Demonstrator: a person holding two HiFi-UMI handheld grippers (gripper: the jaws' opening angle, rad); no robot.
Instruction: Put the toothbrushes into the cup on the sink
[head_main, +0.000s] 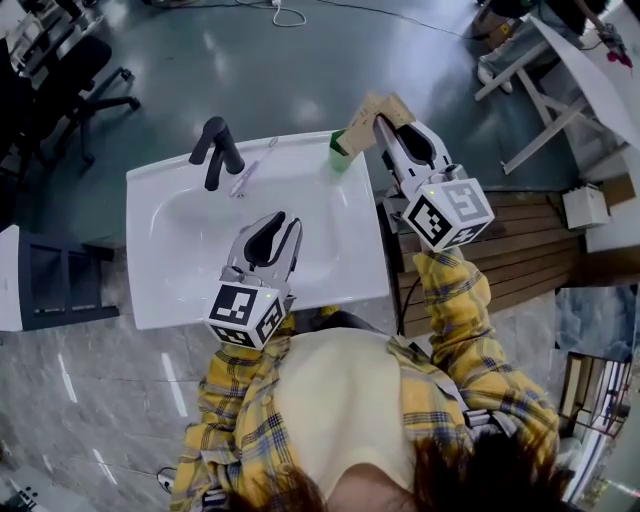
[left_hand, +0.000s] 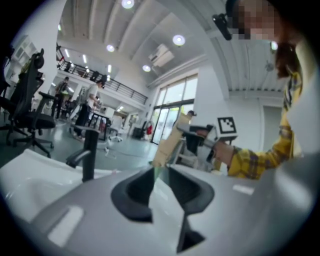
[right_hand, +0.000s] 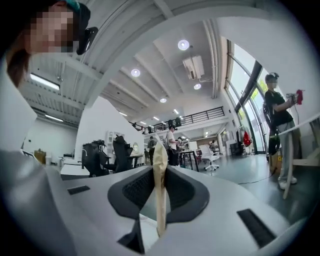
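Right gripper (right_hand: 160, 172) is up at the sink's (head_main: 160, 300) rear right corner, jaws clamped narrow on a flat tan pack (head_main: 368, 116). I take it for a boxed toothbrush, though the wrapping hides what's inside. The pack tilts down and leftward, and its lower end meets the green cup (head_main: 340, 158) that stands on that corner. From the head view I can't say whether the end is already past the rim or only touching it.

Left gripper (head_main: 282, 224) hangs over the basin, near the sink's front edge. Its jaws are part-way apart and there's nothing between them, just white porcelain showing through the gap.

Now the count. One clear-handled toothbrush (head_main: 246, 176) lies flat on the rear ledge, just right of the black faucet (head_main: 215, 150) and well apart from the cup. So that one's not done. The pack in my right is the step in hand: close, but I wouldn't call it delivered until it's dropped in and let go. I can't see down into the cup, so I can't tell whether anything is in there already.

By my reckoning, what's left is to seat and release the pack, then send the free left gripper back to the ledge for the loose brush. It lies flat on the ledge, so pinching it may be fiddly.
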